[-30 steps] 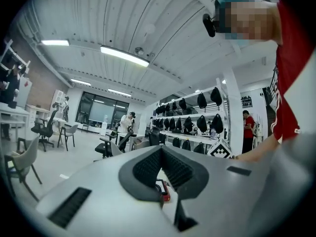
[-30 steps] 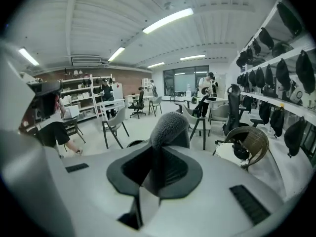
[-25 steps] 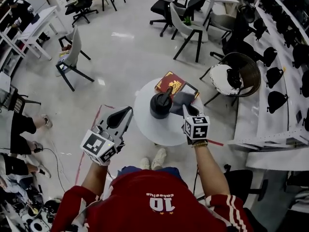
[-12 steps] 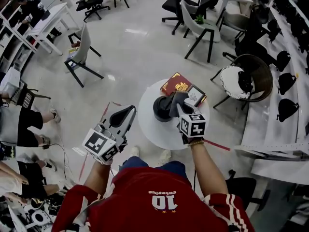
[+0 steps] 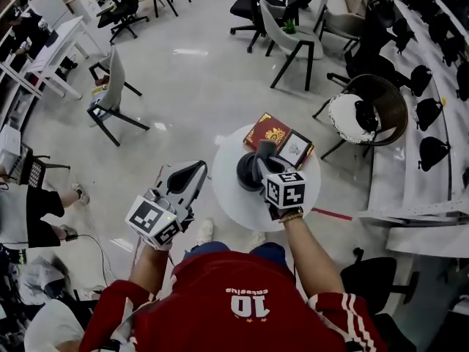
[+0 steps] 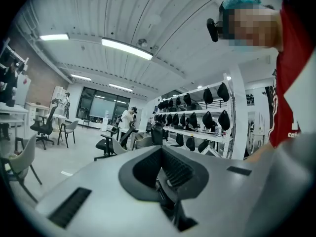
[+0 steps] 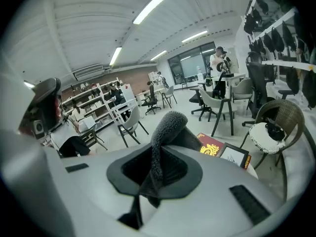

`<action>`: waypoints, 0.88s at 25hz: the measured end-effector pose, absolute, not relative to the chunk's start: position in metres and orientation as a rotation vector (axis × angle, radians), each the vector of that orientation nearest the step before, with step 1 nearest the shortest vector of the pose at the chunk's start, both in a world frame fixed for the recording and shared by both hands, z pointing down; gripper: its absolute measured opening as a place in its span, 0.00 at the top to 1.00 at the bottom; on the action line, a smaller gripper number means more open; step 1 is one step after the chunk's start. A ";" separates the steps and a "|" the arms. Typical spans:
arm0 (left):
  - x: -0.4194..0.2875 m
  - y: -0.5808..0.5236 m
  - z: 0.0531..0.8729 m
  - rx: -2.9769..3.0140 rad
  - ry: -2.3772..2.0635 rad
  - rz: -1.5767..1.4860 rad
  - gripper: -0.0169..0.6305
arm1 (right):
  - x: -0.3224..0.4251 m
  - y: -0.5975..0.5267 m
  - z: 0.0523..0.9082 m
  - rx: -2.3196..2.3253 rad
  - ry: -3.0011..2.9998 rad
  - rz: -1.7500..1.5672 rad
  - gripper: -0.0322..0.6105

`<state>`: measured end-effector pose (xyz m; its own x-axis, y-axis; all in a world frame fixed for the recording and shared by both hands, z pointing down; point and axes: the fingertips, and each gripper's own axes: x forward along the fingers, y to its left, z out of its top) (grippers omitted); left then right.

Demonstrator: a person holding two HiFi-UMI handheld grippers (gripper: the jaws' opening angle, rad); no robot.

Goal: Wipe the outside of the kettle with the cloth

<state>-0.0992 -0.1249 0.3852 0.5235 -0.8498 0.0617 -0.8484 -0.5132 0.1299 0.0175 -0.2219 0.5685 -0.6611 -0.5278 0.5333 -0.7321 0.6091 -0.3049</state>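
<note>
Dark grey fleece cloth (image 7: 165,127) is pinched in the jaws of the right gripper (image 5: 270,169). Over the last second it has travelled left from beside the black-framed picture (image 5: 295,149) onto the black kettle (image 5: 243,179), and it now lies against the kettle's right flank, up near the handle. It looks like contact, but the head view is too small to confirm. I read this as the first wipe stroke just starting, with most of the outside still to do.

The kettle sits mid round white counter (image 5: 229,198) and hasn't shifted. The left gripper (image 5: 189,174) has its jaws pressed together on nothing and has stayed off the counter's left edge. So the kettle is unbraced and may slide or turn under a firm stroke.

A red book with gold ornament (image 5: 265,130) and the framed picture lie on the counter's far-right part, just beside the kettle, so that side is tight for wiping. The wicker chair with white cushion (image 5: 366,112) stands further right, clear of the work.
</note>
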 end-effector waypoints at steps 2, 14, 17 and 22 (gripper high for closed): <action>-0.110 -0.129 0.383 2.635 -1.441 -0.015 0.97 | 0.004 -0.221 0.567 1.019 -2.442 0.724 0.87; -0.160 -0.151 0.378 2.702 -1.302 -0.062 0.96 | -0.064 -0.201 0.554 0.984 -2.497 0.756 0.87; -0.159 -0.156 0.377 2.724 -1.265 -0.068 0.96 | -0.061 -0.196 0.540 0.996 -2.522 0.742 0.87; -0.145 -0.161 0.373 2.762 -1.194 -0.104 0.96 | -0.020 -0.194 0.518 1.112 -2.509 0.693 0.87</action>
